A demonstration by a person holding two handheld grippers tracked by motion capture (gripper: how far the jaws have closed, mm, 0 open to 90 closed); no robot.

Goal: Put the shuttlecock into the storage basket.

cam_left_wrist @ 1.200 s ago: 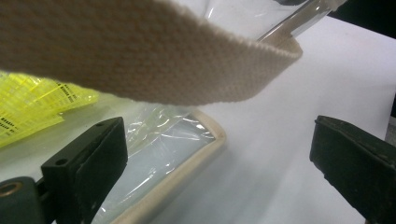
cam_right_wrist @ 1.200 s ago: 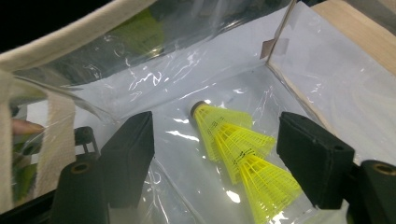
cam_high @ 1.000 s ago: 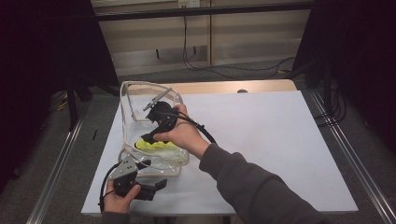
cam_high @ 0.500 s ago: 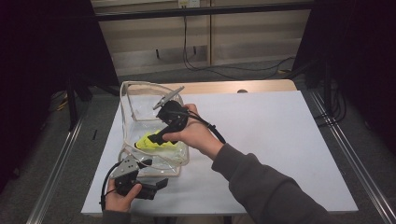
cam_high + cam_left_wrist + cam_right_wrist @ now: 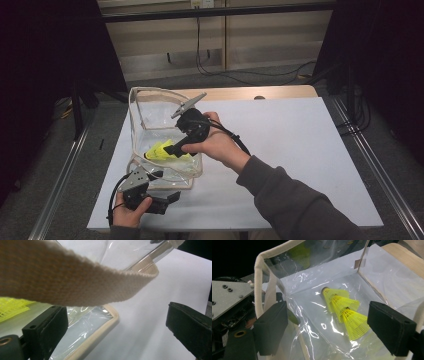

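Right gripper view: yellow shuttlecocks (image 5: 344, 312) inside clear bag (image 5: 312, 287), right gripper (image 5: 329, 332) wide.

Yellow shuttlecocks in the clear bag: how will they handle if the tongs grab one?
The yellow shuttlecocks look like open plastic mesh, so probably very light and springy; the skirt may squash under pressure. They lie nested, so one might drag the others along. Cone shape likely rolls in an arc on the slick clear bag.
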